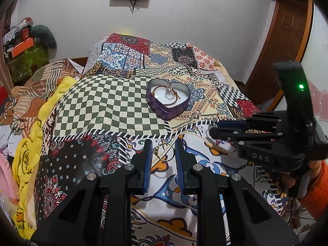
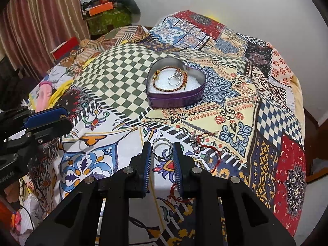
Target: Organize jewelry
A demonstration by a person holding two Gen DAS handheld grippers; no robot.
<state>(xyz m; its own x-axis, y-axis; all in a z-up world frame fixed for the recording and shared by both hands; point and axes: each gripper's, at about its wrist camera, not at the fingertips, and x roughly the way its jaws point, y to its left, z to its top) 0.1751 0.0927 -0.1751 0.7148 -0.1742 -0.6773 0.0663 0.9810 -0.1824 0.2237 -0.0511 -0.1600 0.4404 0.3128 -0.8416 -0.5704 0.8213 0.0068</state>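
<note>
A purple heart-shaped tin stands open on the patterned quilt, holding a braided brown bracelet and a silver ring on white foam. My left gripper is shut on a gold ring, held between its blue pads above the quilt, in front of the tin. My right gripper is shut on a silver ring. A red string bracelet lies on the quilt just right of the right gripper. The right gripper also shows in the left wrist view.
The quilt covers a bed. Crumpled yellow and pink clothes lie along its left side. A cluttered green box with an orange item stands by the wall. A wooden door is at the right.
</note>
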